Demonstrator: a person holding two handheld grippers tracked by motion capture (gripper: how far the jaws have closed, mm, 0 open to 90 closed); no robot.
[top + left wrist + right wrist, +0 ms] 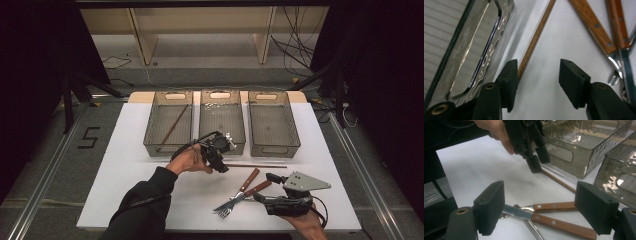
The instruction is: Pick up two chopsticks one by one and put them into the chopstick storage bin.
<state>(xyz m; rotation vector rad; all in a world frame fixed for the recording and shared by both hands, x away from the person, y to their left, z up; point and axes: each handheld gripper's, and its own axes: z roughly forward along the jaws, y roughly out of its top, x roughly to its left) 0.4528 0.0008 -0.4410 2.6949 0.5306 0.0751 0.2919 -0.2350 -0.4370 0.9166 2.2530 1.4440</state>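
A: We noted the white table [125, 170] in the middle of the high view, dark floor around it and three smoked-plastic bins in a row across its upper half.

B: And the left gripper [223, 167]?

A: Just left of centre, in front of the middle bin [222, 122]. In the left gripper view we logged its jaws partly apart, with the thin wooden chopstick [534, 42] running up from beside the left-hand jaw; whether that pad touched it we could not tell. No grip yet.

B: The second chopstick [175, 123]?

A: Lying diagonally in the left bin [168, 122].

B: Right gripper [265, 187]?

A: Lower right of the high view, jaws wide apart and holding nothing, with the wood-handled knife [544, 218] and fork [240, 192] crossed just beyond them.
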